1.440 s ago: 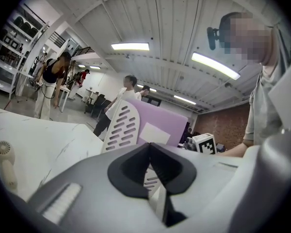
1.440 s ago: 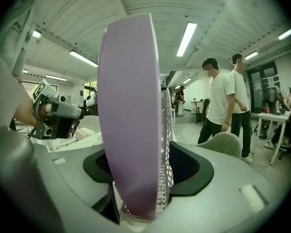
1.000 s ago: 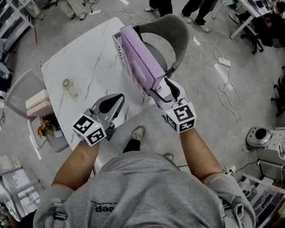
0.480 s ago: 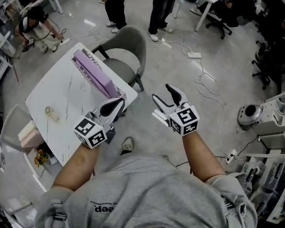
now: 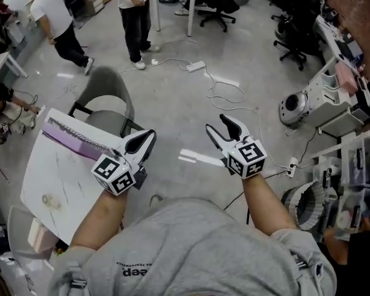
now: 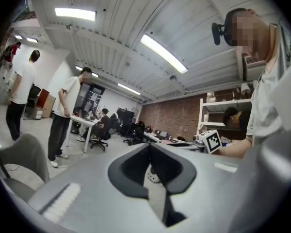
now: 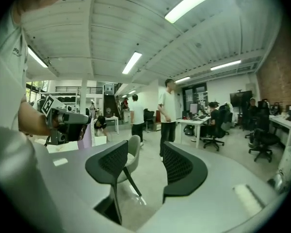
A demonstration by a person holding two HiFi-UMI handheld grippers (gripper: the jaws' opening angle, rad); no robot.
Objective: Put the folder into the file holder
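Already in mesh holder (image 5: 86,134), lilac folder (image 5: 71,143); left fingers (image 5: 142,142) together, right fingers (image 5: 234,127) apart, empty, just narrowing.

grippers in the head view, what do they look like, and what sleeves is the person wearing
Both the left gripper and right gripper have pale grey bodies with black curved pads. Each carries a white cube printed with black square markers. The person wears a grey short-sleeved top.

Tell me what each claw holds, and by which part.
Nothing is held. The left claw is shut and empty. The right claw has its jaws apart; they have just been closing, with nothing between them.
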